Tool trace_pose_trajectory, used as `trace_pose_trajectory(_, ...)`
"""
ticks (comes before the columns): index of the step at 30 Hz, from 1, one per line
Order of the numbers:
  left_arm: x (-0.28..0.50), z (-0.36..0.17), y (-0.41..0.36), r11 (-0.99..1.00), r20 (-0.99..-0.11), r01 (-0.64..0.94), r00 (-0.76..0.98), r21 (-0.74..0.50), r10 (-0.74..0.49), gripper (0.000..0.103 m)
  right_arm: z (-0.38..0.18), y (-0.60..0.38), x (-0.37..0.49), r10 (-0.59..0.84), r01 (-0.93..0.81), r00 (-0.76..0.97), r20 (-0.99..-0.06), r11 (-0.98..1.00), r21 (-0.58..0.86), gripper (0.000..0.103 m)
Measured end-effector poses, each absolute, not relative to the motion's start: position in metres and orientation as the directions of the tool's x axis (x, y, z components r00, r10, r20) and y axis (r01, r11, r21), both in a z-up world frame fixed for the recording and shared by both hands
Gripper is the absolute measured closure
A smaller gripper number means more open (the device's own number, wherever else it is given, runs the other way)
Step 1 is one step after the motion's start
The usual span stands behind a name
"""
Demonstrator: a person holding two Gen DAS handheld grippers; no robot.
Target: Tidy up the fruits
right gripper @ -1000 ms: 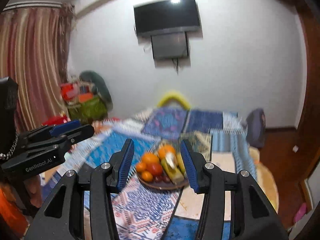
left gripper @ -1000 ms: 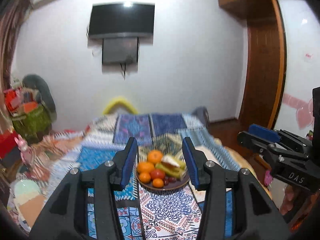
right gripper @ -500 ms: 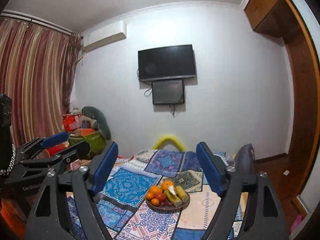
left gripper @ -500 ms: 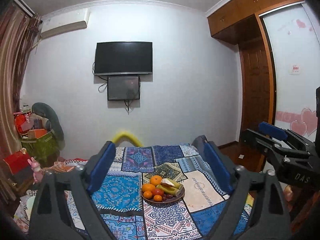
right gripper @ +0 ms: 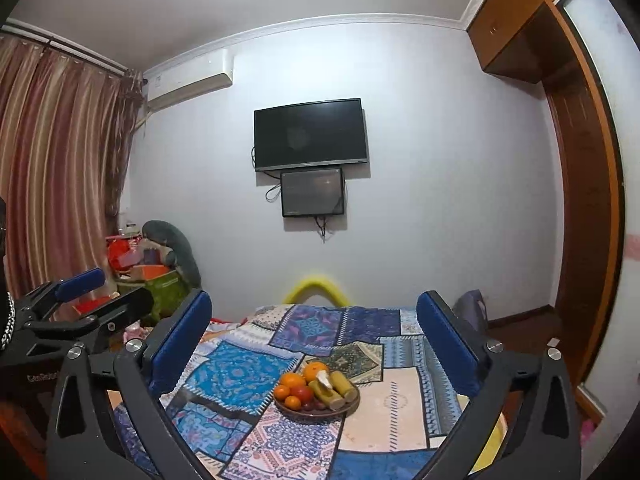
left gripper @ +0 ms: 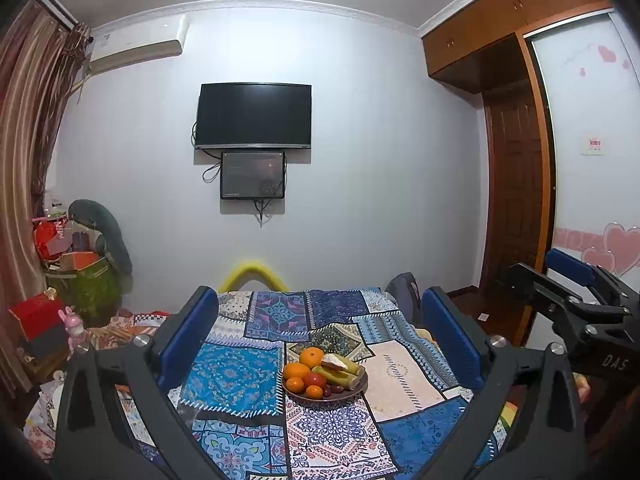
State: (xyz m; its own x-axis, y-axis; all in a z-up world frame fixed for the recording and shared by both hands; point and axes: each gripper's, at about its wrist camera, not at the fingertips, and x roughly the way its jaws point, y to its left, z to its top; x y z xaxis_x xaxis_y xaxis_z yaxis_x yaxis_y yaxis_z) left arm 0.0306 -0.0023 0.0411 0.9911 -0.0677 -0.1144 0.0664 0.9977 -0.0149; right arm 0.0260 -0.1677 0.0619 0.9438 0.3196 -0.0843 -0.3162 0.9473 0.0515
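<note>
Both tools are matte black plastic frames with triangular cut-outs and silver round screw heads at the joints. The left gripper (left gripper: pixel 320 332) and right gripper (right gripper: pixel 314 336) each carry long blue ribbed pads (left gripper: pixel 188 336) on their fingers. White lettering marks their side housings.
</note>
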Motion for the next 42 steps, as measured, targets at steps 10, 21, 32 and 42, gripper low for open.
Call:
trace_pose_trajectory(10,0.0333,0.0393,0.0024,0.998,-0.121,0.055,0.991,-0.031,-0.058,0.000,0.0611,-0.1667,0.0198,0.325,-0.322,0.942,-0.084,0.946,0.039,0.000)
trace_pose_trajectory(21,0.0358,0.0379,0.0016,0.998,-0.120,0.052,0.991,-0.030,-0.056,0.000,0.0603,-0.1666,0.0211,0.324,-0.322,0.942,-0.089,0.946,0.041,0.000)
trace_pose_trajectory(32,0.0366,0.0366,-0.0016,0.998,-0.119,0.055,0.991,-0.023,-0.058,0.000,0.0603,-0.1660,0.0185,0.328,-0.326,0.940,-0.092,0.945,0.039,0.000)
trace_pose_trajectory(42,0.0377,0.0366,-0.0014,0.997,-0.127,0.072,0.989,-0.027,-0.075,0.000,0.0607,-0.1660,0.0182,0.327,-0.325,0.940,-0.095,0.945,0.044,0.000)
